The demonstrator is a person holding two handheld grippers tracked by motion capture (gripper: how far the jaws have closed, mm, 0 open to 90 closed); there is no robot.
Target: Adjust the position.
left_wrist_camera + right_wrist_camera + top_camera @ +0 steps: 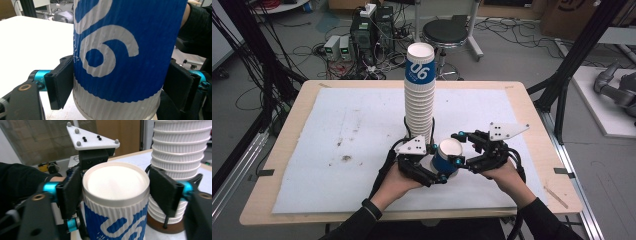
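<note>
A blue-and-white ribbed paper cup (446, 159) stands near the table's front, white end up, between both grippers. My left gripper (438, 165) comes at it from the left, and in the left gripper view (120, 82) both black pads (62, 82) press on the cup's (120, 57) blue wall. My right gripper (457, 148) reaches in from the right. In the right gripper view (115, 192) its pads (162, 190) flank the cup's (115, 185) upper rim without squeezing it. Just behind rises a tall stack of cups (419, 100).
A white sheet (352, 135) covers the wooden table (532, 125). The stack (180, 157) rests on a brown round base (162, 225). Beyond the far edge are a black stool (444, 32) and computer gear (362, 35) with cables on the floor.
</note>
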